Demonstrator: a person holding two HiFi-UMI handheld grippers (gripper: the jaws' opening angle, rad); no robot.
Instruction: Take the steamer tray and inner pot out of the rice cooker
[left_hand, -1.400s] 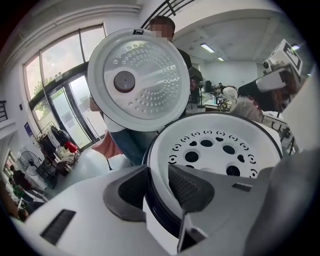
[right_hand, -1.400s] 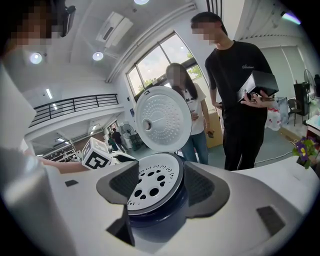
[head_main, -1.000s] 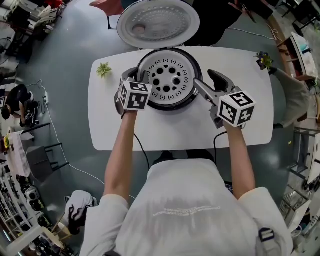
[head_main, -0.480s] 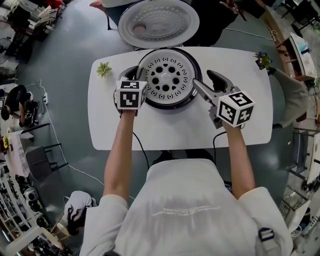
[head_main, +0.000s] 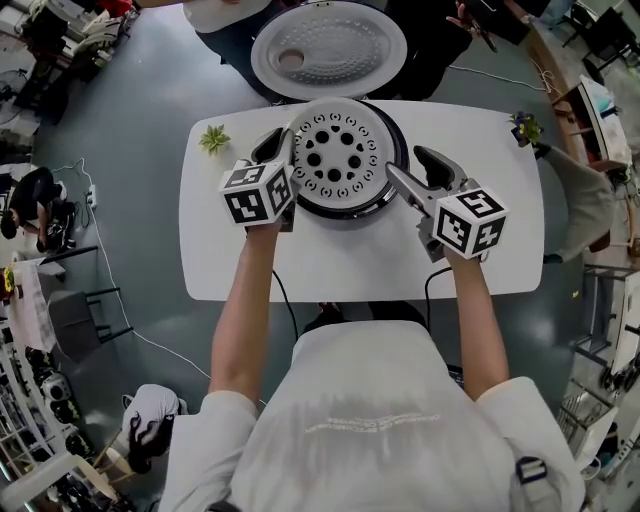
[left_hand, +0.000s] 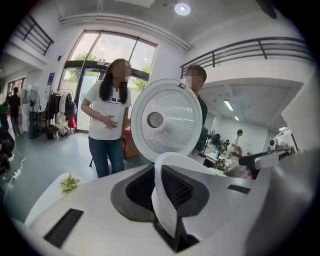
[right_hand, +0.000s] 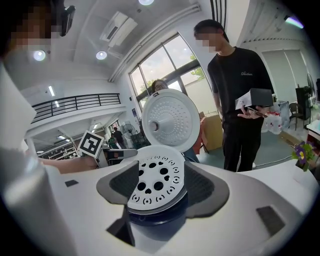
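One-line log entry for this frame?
left gripper: jaws just closing, shut on steamer tray rim | tray tilted over rice cooker | right gripper: open, empty

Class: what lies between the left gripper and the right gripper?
The perforated steamer tray, tilted over the rice cooker; the head view shows it.

We see a big open lab or workshop hall: a white table (head_main: 330, 262) on a grey floor (head_main: 140, 140), tall windows (left_hand: 112, 55), an upper balcony railing (left_hand: 260, 49), cluttered racks of equipment (head_main: 30, 400), and people (left_hand: 109, 107) standing near.
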